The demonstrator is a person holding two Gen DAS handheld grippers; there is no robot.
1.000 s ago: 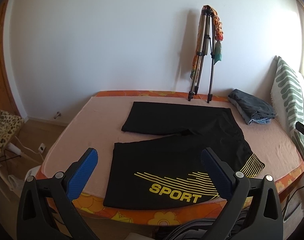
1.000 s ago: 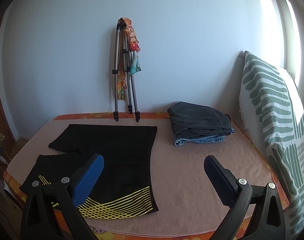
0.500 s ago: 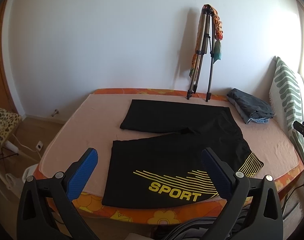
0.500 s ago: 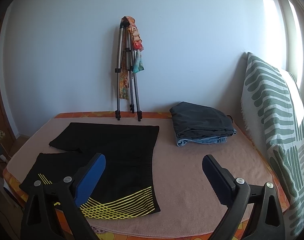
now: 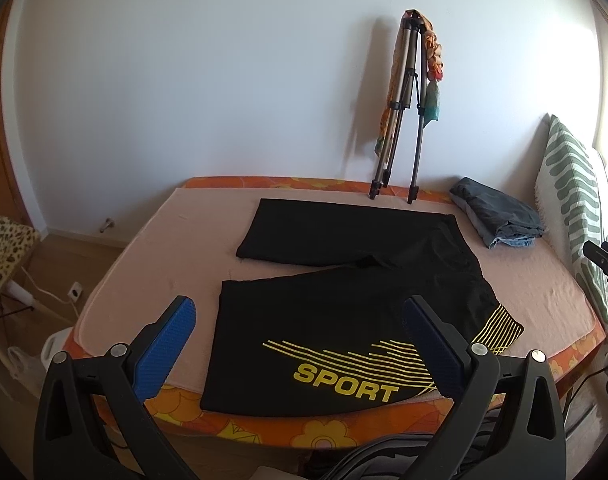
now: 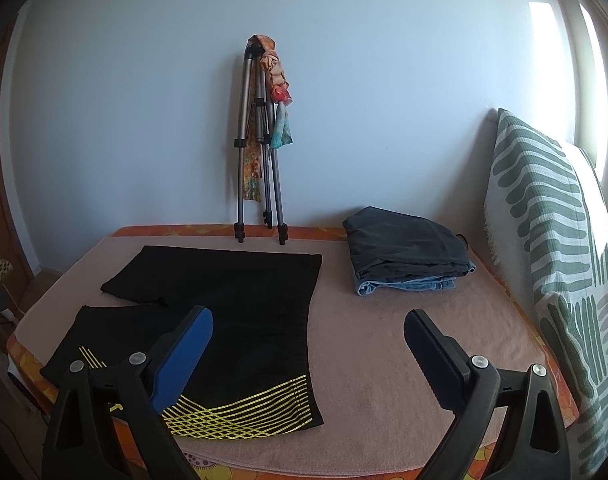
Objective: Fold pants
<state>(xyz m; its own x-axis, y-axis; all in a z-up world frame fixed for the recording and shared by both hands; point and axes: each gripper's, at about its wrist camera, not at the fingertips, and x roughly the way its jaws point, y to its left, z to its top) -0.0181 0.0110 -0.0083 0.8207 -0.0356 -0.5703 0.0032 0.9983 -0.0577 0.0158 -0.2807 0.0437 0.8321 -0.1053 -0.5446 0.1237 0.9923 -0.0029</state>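
Note:
Black pants [image 5: 343,292] with yellow stripes and the word SPORT lie spread flat on a pink-covered bed [image 5: 176,248]. The two legs point left and the waist is at the right. They also show in the right wrist view [image 6: 240,312]. My left gripper [image 5: 298,320] is open and empty, held above the bed's near edge in front of the near leg. My right gripper [image 6: 307,328] is open and empty, held above the near edge by the waist end.
A folded pile of dark and denim clothes [image 6: 407,256] lies at the far right of the bed. A tripod with scarves [image 6: 262,140] leans on the back wall. A green-striped pillow [image 6: 551,248] stands along the right side. A leopard-print item [image 5: 4,248] is on the left floor side.
Both grippers have drawn back and risen slightly, so the bed and pants sit a little lower and farther in both views. Both stay open. The pants have not moved.

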